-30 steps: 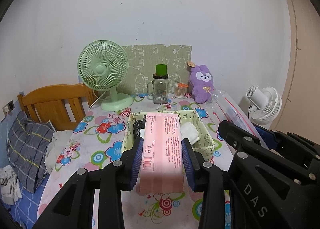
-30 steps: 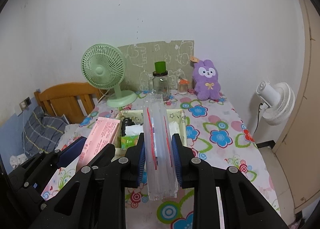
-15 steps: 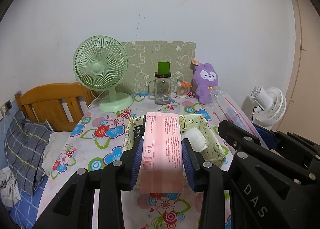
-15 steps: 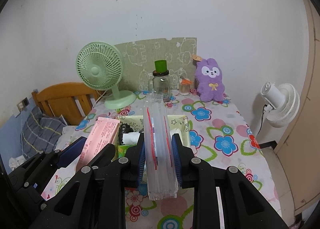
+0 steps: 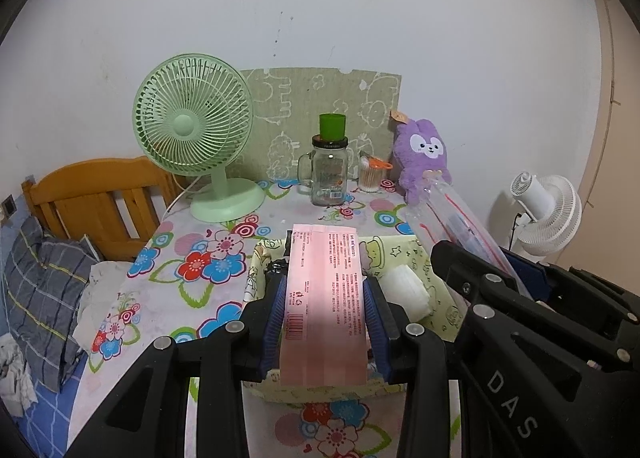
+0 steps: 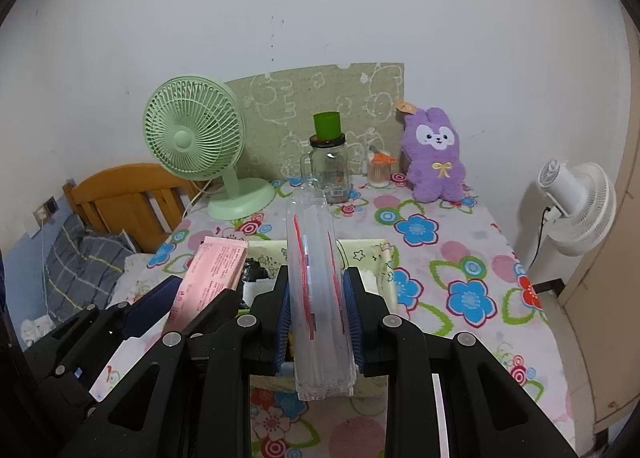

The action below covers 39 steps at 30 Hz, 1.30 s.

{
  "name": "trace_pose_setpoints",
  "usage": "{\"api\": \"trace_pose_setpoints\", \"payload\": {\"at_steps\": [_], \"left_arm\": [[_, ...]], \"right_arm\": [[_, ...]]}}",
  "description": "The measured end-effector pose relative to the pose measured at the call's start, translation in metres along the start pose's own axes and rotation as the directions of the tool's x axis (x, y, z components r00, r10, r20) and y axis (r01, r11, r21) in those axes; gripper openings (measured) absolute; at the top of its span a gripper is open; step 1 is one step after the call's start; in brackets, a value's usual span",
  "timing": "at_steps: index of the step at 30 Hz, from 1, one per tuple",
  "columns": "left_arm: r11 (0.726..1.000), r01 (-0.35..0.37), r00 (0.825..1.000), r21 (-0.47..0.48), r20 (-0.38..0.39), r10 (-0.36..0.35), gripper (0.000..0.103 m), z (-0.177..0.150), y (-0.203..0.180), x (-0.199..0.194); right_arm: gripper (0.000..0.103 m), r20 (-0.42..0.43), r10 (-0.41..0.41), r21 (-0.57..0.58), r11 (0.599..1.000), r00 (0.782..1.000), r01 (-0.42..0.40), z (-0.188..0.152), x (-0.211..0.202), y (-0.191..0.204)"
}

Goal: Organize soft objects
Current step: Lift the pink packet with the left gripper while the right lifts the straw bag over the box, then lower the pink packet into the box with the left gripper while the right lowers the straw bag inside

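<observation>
Your left gripper pinches a flat pink pack with tiny writing, and your right gripper pinches a see-through bag with red lines.

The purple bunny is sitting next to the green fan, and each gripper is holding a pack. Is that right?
Not quite. The purple bunny sits at the far right of the table, apart from the green fan; the glass jar stands between them, as the right wrist view shows. Each gripper does hold a pack.
</observation>
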State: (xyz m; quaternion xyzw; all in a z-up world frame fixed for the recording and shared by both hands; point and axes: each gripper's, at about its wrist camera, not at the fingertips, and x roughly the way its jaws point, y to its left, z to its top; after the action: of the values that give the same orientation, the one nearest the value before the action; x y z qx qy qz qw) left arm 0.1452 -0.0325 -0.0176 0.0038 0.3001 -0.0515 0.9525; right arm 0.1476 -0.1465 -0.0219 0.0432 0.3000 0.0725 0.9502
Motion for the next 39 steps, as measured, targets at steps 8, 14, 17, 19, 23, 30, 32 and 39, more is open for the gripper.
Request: {"api": "trace_pose_setpoints", "payload": {"at_steps": [8, 14, 17, 19, 23, 30, 32, 39], "left_arm": [[1.000, -0.010, 1.000, -0.006, -0.025, 0.010, 0.039, 0.005, 0.004, 0.024], [1.000, -0.009, 0.999, -0.012, -0.049, 0.009, 0.039, 0.009, 0.007, 0.046], [1.000, -0.005, 0.998, -0.018, -0.061, 0.004, 0.039, 0.009, 0.008, 0.055], [1.000, -0.005, 0.998, -0.021, -0.068, 0.004, 0.039, 0.009, 0.008, 0.062], [1.000, -0.005, 0.997, -0.026, -0.079, 0.003, 0.039, 0.008, 0.010, 0.072], [0.999, -0.004, 0.994, -0.032, -0.105, 0.000, 0.040, 0.006, 0.013, 0.089], [0.999, -0.002, 0.994, -0.032, -0.113, -0.001, 0.044, 0.005, 0.013, 0.092], [0.999, -0.004, 0.990, -0.032, -0.139, -0.001, 0.071, 0.003, 0.017, 0.099]], "right_arm": [[0.029, -0.025, 0.010, 0.003, 1.000, 1.000, -0.010, 0.006, 0.027, -0.001], [0.029, -0.044, 0.018, 0.011, 1.000, 0.999, -0.017, 0.009, 0.049, -0.004], [0.029, -0.057, 0.025, 0.010, 1.000, 0.998, -0.025, 0.010, 0.061, -0.005], [0.029, -0.064, 0.030, 0.003, 1.000, 0.997, -0.030, 0.011, 0.067, -0.005], [0.029, -0.076, 0.039, -0.001, 0.999, 0.996, -0.039, 0.011, 0.080, -0.006], [0.029, -0.101, 0.049, 0.000, 0.999, 0.994, -0.050, 0.009, 0.096, -0.007], [0.029, -0.106, 0.054, 0.000, 0.999, 0.993, -0.055, 0.008, 0.100, -0.008], [0.028, -0.116, 0.081, -0.010, 0.997, 0.990, -0.082, 0.008, 0.110, -0.004]]}}
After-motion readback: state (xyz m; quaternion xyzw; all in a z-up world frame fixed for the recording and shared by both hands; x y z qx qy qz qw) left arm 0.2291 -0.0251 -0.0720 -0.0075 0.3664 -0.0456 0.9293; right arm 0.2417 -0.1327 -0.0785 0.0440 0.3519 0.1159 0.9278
